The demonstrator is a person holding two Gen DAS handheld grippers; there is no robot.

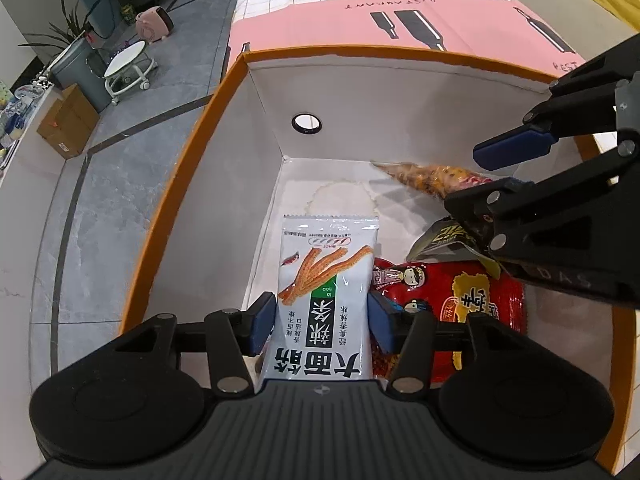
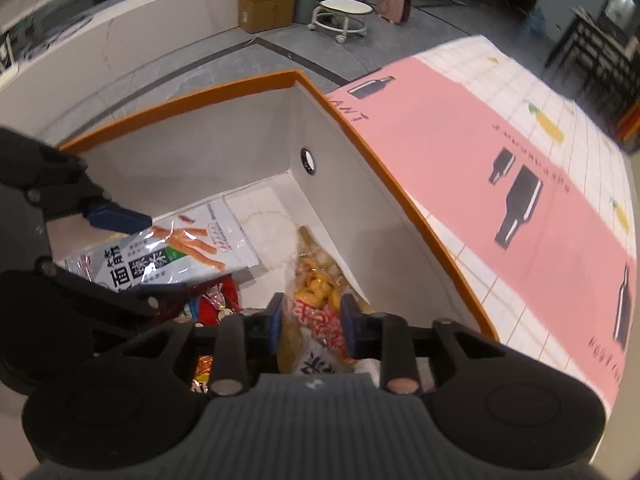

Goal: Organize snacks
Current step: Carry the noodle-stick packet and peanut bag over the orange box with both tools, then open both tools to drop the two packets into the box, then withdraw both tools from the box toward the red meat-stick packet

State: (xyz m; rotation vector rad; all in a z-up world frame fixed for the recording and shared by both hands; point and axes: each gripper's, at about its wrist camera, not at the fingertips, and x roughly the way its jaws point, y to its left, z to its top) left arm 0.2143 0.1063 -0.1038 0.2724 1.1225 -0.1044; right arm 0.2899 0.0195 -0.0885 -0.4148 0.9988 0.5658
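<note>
While the box [image 1: 192,184] sits on a pink cloth [image 1: 320,20], both grippers' fingers stand apart.

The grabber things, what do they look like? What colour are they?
Both look alike. The left gripper and the right gripper are black, with jointed link arms, silver pivot pins, blue pads on the fingers and a ribbed grey body between two round black discs.

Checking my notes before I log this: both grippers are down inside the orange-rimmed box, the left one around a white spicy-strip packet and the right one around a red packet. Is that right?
Not quite. The right gripper is around a clear bag of yellow-orange snacks, not a red packet; the right wrist view shows it. The rest holds: the left gripper brackets the white packet inside the orange-rimmed box.
</note>
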